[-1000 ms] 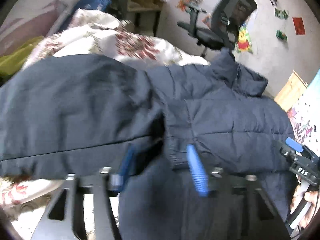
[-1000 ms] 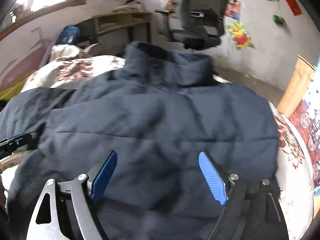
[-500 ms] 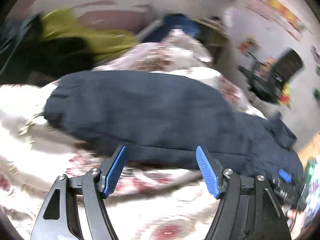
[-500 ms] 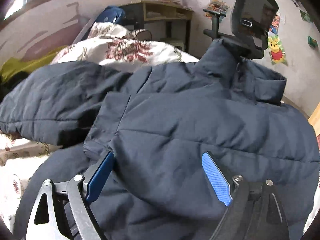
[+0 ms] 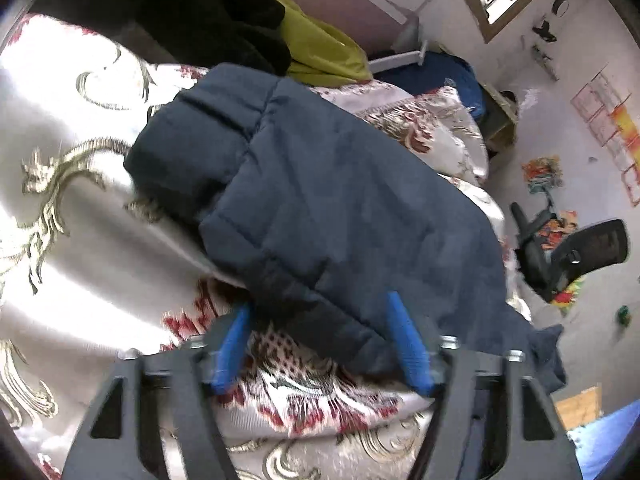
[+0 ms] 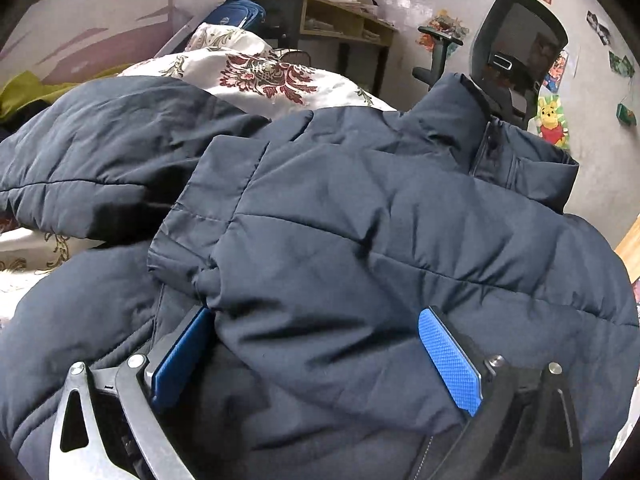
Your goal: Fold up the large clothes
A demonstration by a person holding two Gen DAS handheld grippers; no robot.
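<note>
Nearest the left wrist camera, the left gripper (image 5: 320,340) has its blue-padded jaws closing around the lower edge of a dark navy quilted puffer jacket (image 5: 340,200); the fabric edge lies between the pads, but whether they press on it yet cannot be told. Under that edge shows the white bedspread with red and gold floral print (image 5: 72,220) on which the jacket lies. In the right wrist view, the right gripper (image 6: 316,352) has its jaws opening, spread wide, with a puffy fold of the same jacket (image 6: 380,220) bulging between them; the left pad sits against the fold, the right pad stands clear on top. Beyond, one sleeve (image 6: 100,152) stretches off to the left and the raised collar (image 6: 500,132) stands at the far end. Farther back lie a yellow-green cloth (image 5: 320,48) and black garment (image 5: 192,12), then a wooden desk (image 6: 340,20) and a black mesh office chair (image 6: 516,44) by the wall.
</note>
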